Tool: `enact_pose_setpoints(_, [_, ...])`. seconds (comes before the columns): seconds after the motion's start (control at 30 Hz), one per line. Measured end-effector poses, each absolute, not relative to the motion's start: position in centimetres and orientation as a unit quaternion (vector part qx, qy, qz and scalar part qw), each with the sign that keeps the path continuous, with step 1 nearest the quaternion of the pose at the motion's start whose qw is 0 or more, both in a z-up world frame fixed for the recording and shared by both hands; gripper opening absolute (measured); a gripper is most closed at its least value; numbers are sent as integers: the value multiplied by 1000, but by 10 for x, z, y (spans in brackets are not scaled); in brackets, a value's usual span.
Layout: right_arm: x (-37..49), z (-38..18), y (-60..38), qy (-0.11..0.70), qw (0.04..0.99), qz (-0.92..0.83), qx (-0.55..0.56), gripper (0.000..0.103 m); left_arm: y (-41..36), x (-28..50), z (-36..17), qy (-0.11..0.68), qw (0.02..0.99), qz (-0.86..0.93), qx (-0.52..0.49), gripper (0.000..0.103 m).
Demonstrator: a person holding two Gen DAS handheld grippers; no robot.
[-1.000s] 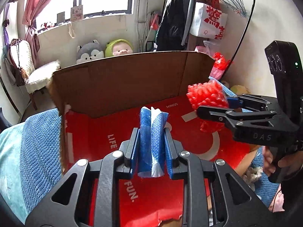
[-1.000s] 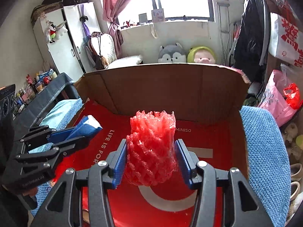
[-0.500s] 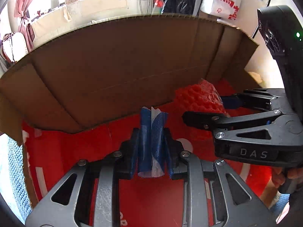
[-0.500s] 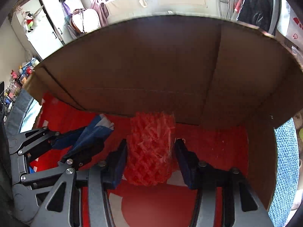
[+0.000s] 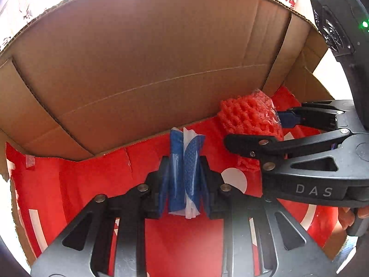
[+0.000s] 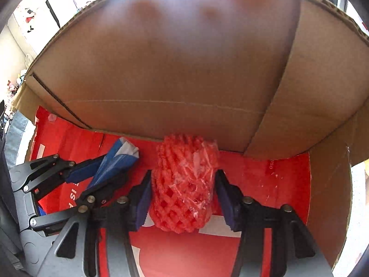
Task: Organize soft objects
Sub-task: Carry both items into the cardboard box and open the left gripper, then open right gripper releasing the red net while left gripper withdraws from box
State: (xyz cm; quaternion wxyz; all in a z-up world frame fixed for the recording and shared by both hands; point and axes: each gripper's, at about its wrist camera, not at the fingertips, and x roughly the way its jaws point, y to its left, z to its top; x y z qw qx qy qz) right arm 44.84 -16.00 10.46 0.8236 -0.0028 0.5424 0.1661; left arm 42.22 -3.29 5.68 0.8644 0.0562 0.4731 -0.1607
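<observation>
My left gripper is shut on a folded blue foam sheet in clear plastic, held upright over the red floor of the cardboard box. My right gripper is shut on a red foam net and holds it low inside the same box, near the back wall. In the left wrist view the red net and right gripper sit just right of the blue sheet. In the right wrist view the blue sheet and left gripper are at the left.
The box's brown back wall stands close ahead, with a side wall at the right. The red printed floor spreads to the left. A white cabinet shows beyond the rim.
Both grippers have moved forward and down into the box with their loads. The back wall now fills both views and the room behind is mostly hidden.
</observation>
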Motion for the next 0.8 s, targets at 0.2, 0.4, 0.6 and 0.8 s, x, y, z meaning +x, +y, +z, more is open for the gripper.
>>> enact_pose_setpoints(0.2, [456, 105, -156, 549, 819, 168, 3, 57, -32, 421, 57, 470, 865, -162, 61, 23])
enact_pose_setpoints(0.4, [459, 98, -151, 550, 818, 168, 5, 58, -32, 419, 59, 470, 866, -156, 66, 24])
enact_pose_setpoints(0.6, [464, 87, -168, 550, 818, 169, 6, 60, -34, 420, 60, 472, 866, -153, 66, 31])
enact_pose_setpoints(0.8, [464, 84, -168, 550, 818, 167, 3, 63, -35, 417, 63, 462, 870, -155, 69, 59])
